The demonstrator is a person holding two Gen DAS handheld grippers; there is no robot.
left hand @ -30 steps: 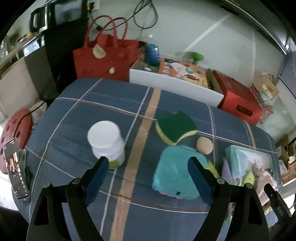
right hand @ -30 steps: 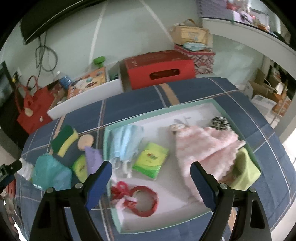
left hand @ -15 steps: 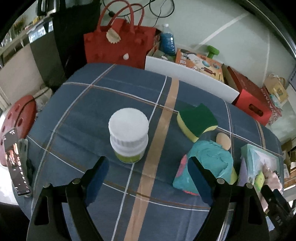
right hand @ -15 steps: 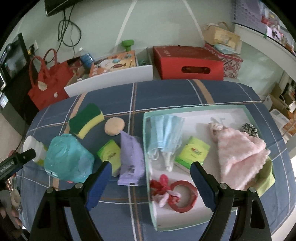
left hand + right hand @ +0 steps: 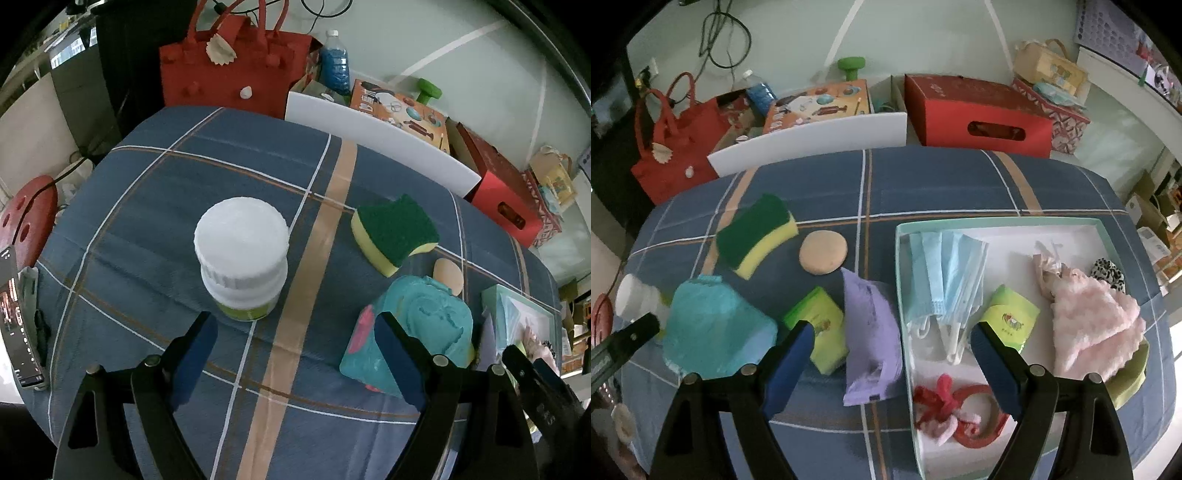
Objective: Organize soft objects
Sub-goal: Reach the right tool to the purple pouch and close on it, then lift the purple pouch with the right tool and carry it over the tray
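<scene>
Surface under a blue plaid cloth (image 5: 923, 177), carrying a white tray (image 5: 997, 225) at the right. Already lying in the tray: blue face masks (image 5: 945, 273), a green tissue pack (image 5: 1010, 317), a pink fluffy cloth (image 5: 1093, 325), a red ring toy (image 5: 964, 410). Lying loose on the cloth left of the tray: a purple pouch (image 5: 871, 332) just beside the tray wall, a second green pack (image 5: 818, 328) touching it, a teal soft bag (image 5: 713, 328), a tan round puff (image 5: 823, 252), a green-and-yellow sponge (image 5: 755, 234). A white jar (image 5: 242, 266) is standing upright at the far left. The right tongs (image 5: 892, 358) are hovering wide open and empty, straddling the purple pouch and the tray's near-left wall. The left tongs (image 5: 295, 350) are gaping equally wide, holding nothing, pointing between the jar and the teal bag. Risks, as judgement: closing the right tongs here is likely catching the tray wall or the neighbouring green pack along with the pouch; the limp pouch may be slipping from a shallow pinch; the left tongs, descending, may be knocking the tall jar over.
</scene>
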